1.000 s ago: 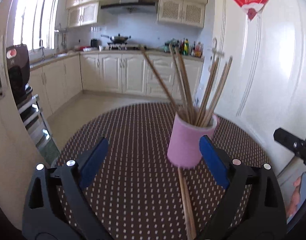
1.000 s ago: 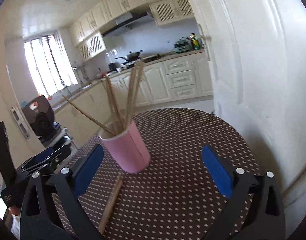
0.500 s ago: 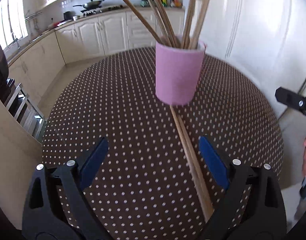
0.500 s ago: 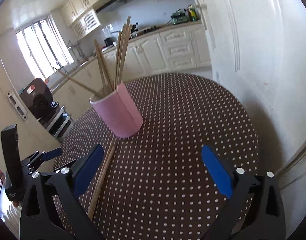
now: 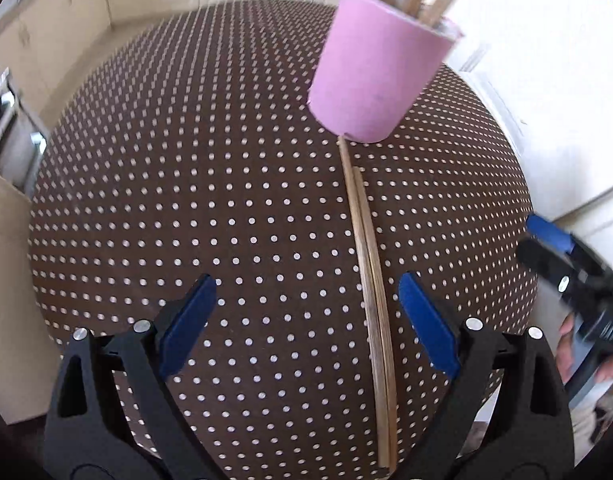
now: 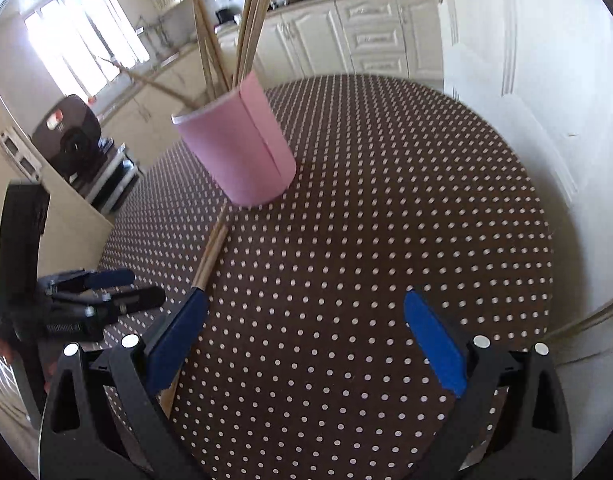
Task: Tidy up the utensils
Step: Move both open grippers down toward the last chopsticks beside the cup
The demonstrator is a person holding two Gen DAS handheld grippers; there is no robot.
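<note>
On brown dotted tablecloth (image 5: 186, 184): pink cup (image 5: 376, 76) upright, holding several chopsticks. 2 loose chopsticks (image 5: 370, 280) lie flat, far tips at cup base. Left gripper (image 5: 306, 316) spread wide above them, empty. Right gripper (image 6: 304, 336) wide, empty.

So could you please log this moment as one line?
left gripper: open, over loose chopsticks | right gripper: open, empty | pink cup: upright, holds chopsticks | table: two chopsticks left

Bright daylight from window (image 6: 86, 46) at upper left, blown out. Fisheye bent and vignetted the edges. Left-wrist view was motion-blurred at right.
</note>
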